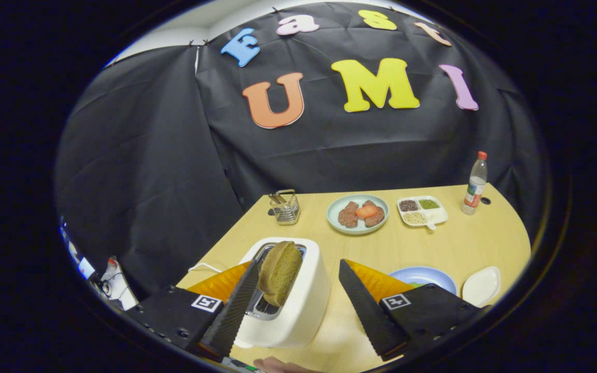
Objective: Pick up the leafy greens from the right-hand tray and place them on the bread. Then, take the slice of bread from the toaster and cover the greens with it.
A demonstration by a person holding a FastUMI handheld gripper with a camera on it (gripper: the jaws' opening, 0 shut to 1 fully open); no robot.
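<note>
A toaster [290,295] stands on the table [433,248] between the gripper [298,305]'s spread fingers, a bread slice [279,272] upright in its slot. Beyond it sit a wire basket [284,207], a plate [357,213], a divided tray [422,211] and a bottle [474,184], left to right.

The bottle [475,184] label seems too small to read; no other legible text.

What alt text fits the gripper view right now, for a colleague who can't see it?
The open gripper hovers at a white toaster, its fingers spread either side of a brown bread slice standing in the slot. Beyond on the wooden table sit a plate of food, a divided dish and a bottle.
</note>
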